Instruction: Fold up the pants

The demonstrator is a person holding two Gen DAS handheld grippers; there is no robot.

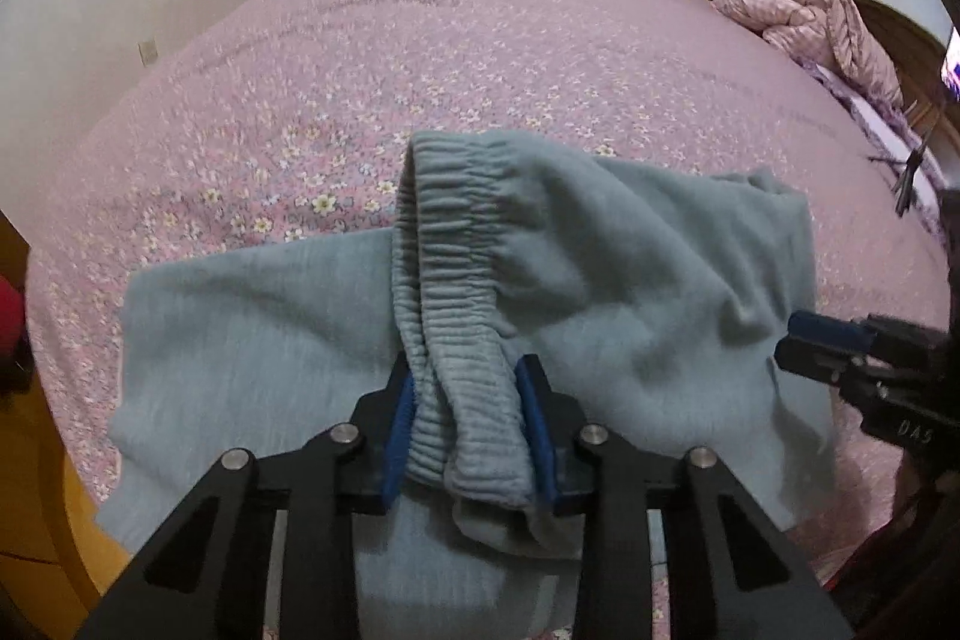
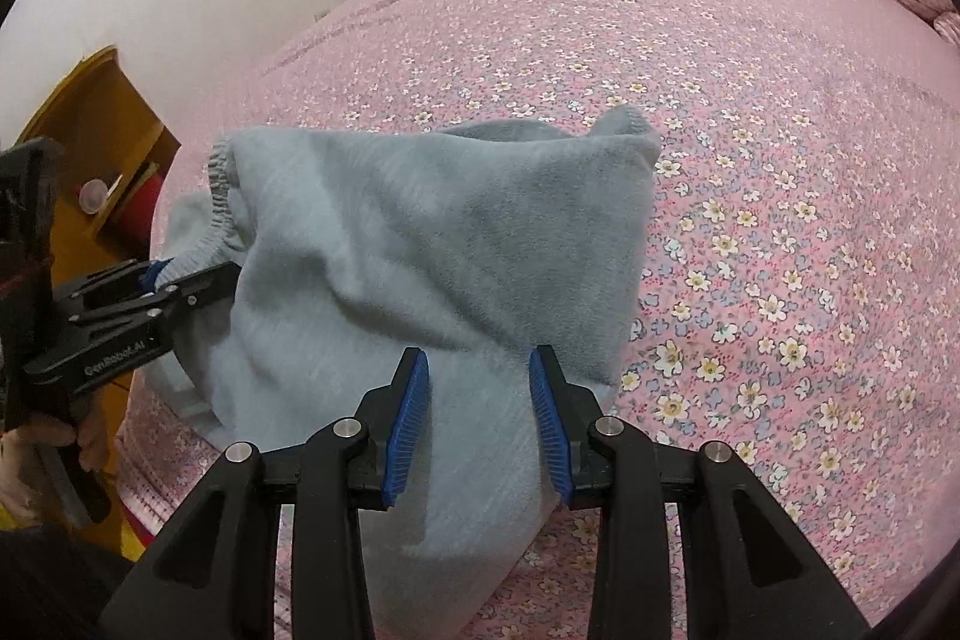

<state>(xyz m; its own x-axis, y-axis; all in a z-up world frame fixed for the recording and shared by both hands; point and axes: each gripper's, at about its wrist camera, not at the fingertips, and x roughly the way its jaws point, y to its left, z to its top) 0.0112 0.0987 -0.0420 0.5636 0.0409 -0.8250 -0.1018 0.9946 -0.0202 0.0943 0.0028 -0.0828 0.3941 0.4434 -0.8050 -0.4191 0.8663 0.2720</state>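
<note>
Left claw [image 1: 471, 388] gripping pants [image 1: 630, 292] waistband

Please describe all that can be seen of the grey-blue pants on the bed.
The pants are grey-blue, soft and fleecy-looking, with a gathered elastic waistband. They lie partly folded on the pink flowered bedspread, and one layer is lifted and creased. The left gripper has the bunched waistband between its blue pads. The right gripper has its jaws apart with plain cloth between them; whether it pinches is unclear.
</note>
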